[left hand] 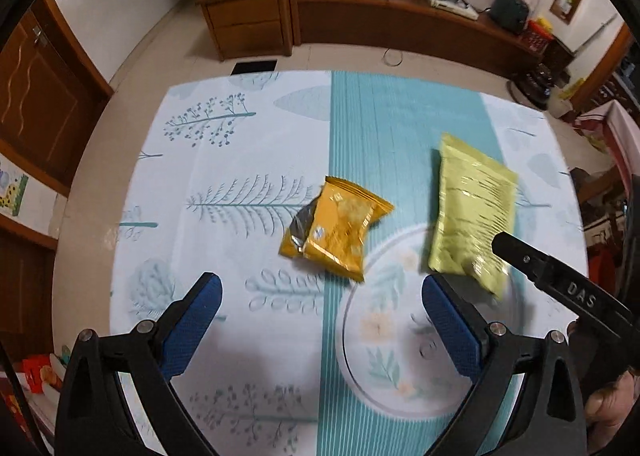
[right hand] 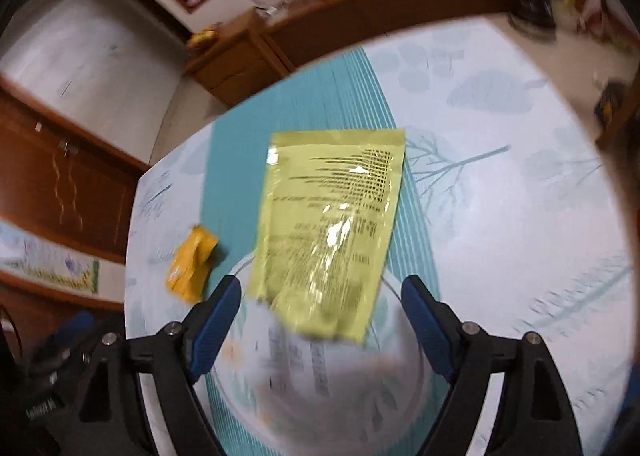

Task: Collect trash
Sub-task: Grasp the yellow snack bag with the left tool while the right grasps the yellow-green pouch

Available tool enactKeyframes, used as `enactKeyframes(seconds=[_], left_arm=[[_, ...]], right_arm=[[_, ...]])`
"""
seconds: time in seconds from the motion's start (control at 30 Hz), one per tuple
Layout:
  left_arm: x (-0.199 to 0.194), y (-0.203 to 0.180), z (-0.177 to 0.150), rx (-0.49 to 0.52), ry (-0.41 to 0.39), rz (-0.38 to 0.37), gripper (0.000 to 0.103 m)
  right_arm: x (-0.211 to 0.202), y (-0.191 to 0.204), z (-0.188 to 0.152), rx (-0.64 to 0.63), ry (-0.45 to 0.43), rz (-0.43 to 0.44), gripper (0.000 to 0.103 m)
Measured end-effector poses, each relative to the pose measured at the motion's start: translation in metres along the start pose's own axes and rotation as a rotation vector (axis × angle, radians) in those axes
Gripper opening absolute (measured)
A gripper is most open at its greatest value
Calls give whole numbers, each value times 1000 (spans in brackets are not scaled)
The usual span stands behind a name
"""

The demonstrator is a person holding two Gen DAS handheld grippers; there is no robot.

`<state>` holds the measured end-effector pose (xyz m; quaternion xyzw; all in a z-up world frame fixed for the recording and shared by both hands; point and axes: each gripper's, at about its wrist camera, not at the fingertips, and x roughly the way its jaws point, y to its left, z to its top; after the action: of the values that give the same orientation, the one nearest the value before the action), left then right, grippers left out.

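An orange snack wrapper (left hand: 336, 230) lies on the table; it also shows in the right wrist view (right hand: 191, 264). A yellow-green packet (left hand: 470, 216) lies half over the rim of a clear glass bowl (left hand: 360, 336), blurred by motion. In the right wrist view the packet (right hand: 326, 230) sits just beyond my open right gripper (right hand: 322, 288), above the bowl (right hand: 240, 384). My left gripper (left hand: 320, 288) is open and empty, near the orange wrapper. The right gripper's black finger (left hand: 552, 276) enters the left wrist view beside the packet.
The table carries a white and teal leaf-print cloth (left hand: 224, 160). Beyond its far edge stand a wooden cabinet (left hand: 248, 16) and a long wooden sideboard (left hand: 400, 24) with clutter. A wooden door (left hand: 36, 96) is at the left.
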<state>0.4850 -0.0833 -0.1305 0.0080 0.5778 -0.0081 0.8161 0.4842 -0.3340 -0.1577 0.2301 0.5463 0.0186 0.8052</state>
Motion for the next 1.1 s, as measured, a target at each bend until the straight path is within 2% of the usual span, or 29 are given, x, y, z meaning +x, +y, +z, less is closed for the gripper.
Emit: enactKeyframes(seconds=[0.1, 0.13, 0.17, 0.3, 0.4, 0.47, 0.63, 0.7, 0.77, 0.8, 0.83, 0.87, 0.9, 0.93, 0.97, 1.0, 1.03, 1.1], left_arm=[[25, -2, 12, 0, 28, 20, 99], [30, -2, 14, -1, 34, 21, 99], [38, -1, 17, -4, 41, 25, 99], [63, 2, 26, -17, 74, 44, 99], [79, 6, 32, -29, 89, 56, 99], [86, 12, 35, -44, 100, 55, 99], [101, 10, 39, -19, 131, 50, 99], [106, 7, 40, -11, 146, 46, 99], [111, 4, 40, -8, 158, 35, 97], [115, 3, 39, -7, 171, 32, 92], [119, 3, 38, -9, 184, 35, 87], [121, 4, 38, -21, 184, 18, 83], [122, 7, 38, -42, 181, 0, 78], [121, 9, 37, -53, 169, 7, 72], [119, 10, 37, -58, 155, 8, 60], [117, 11, 36, -57, 147, 7, 41], [116, 11, 36, -51, 142, 5, 32], [114, 11, 33, -43, 153, -12, 25]], right_arm=[[29, -8, 10, 51, 34, -16, 88], [28, -4, 12, 36, 1, -13, 95], [30, 1, 13, 13, -21, -18, 97], [44, 20, 15, -72, -6, -71, 102], [51, 35, 9, -177, -22, -192, 101], [54, 41, 5, -234, -23, -238, 101], [54, 47, -2, -306, -27, -265, 100], [51, 47, -5, -318, -35, -275, 97], [49, 43, -6, -332, -46, -290, 88], [47, 42, -8, -339, -54, -295, 85], [46, 39, -9, -345, -65, -295, 76], [44, 39, -10, -353, -80, -288, 63], [41, 38, -12, -364, -90, -276, 57], [40, 37, -12, -364, -92, -268, 48], [38, 35, -11, -360, -93, -257, 37], [35, 32, -10, -350, -91, -233, 34], [34, 29, -8, -338, -88, -216, 30], [31, 24, -7, -312, -80, -181, 25]])
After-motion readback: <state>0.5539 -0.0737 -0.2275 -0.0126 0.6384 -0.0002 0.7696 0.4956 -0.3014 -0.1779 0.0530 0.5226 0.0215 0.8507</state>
